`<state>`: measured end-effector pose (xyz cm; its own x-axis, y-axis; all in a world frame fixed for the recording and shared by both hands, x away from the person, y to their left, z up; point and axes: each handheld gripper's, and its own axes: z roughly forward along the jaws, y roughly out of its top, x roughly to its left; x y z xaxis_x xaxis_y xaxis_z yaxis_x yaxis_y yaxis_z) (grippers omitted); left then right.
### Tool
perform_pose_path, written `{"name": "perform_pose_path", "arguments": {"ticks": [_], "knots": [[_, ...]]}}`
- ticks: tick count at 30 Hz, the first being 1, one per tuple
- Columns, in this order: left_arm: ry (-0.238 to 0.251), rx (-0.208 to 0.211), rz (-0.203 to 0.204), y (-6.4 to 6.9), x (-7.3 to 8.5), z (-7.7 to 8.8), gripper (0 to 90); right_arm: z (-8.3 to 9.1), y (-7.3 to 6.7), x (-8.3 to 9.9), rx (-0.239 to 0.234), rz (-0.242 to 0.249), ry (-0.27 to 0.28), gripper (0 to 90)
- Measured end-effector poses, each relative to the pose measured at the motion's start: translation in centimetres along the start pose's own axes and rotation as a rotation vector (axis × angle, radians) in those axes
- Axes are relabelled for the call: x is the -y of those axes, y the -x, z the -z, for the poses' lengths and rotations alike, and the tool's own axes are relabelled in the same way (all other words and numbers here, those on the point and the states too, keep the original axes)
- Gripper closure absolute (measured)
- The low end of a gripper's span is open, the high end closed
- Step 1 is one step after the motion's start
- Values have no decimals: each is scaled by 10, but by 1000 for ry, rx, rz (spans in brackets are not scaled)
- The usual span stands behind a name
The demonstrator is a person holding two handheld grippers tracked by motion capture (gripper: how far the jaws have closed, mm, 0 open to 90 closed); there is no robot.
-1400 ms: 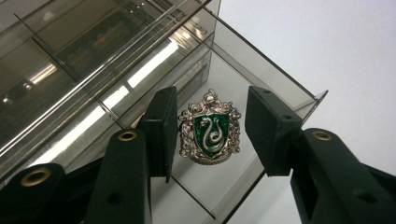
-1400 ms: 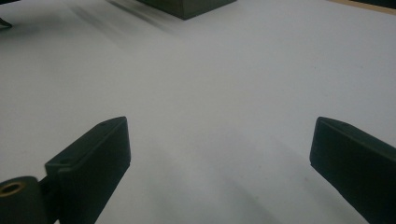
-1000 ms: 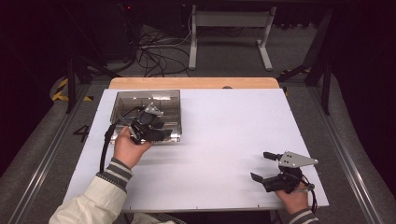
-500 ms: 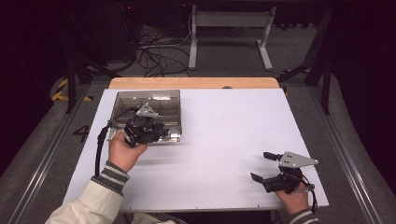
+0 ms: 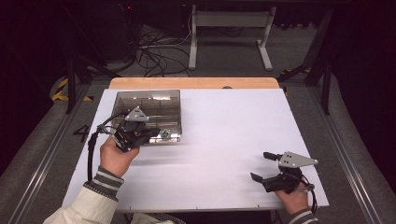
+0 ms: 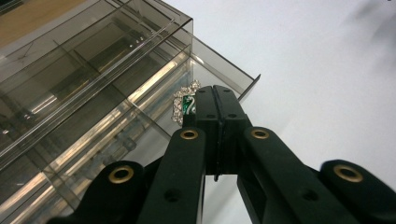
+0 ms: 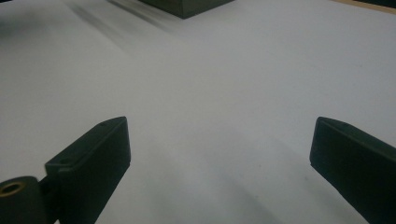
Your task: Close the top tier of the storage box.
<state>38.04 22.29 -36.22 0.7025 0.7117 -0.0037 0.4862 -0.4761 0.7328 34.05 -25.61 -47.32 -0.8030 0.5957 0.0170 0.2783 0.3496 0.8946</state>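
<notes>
Jewellery (image 6: 185,103) — a sparkly green-stoned piece — sat pinched in the left gripper (image 6: 213,100), whose jaws had just closed on it at the smoky plastic box's (image 5: 154,109) front corner, apparently for lifting out — the right gripper (image 5: 266,166) rested open, idle.

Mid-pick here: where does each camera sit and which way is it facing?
High view: above the person's side, looking forward and down on the white table; both hands show.
Left gripper view: along shut jaws pinching a jewelled piece over the clear box.
Right gripper view: along open jaws, low over table.
Shared: box, left gripper.
</notes>
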Motion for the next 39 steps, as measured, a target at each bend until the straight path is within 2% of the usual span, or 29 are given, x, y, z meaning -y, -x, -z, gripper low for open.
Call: {"name": "perform_pose_path", "arguments": {"ticks": [5, 10, 23, 39], "knots": [[6, -11, 8, 0, 6, 6, 896, 0, 0, 0, 0, 2, -3, 59], [-5, -46, 0, 0, 15, 13, 896, 0, 0, 0, 0, 3, -3, 59], [-9, -95, 47, -10, 40, 24, 896, -1, 0, 0, 0, 7, -4, 59], [-37, -113, 82, -16, 64, 25, 896, -1, 0, 0, -2, 9, -7, 59]]}}
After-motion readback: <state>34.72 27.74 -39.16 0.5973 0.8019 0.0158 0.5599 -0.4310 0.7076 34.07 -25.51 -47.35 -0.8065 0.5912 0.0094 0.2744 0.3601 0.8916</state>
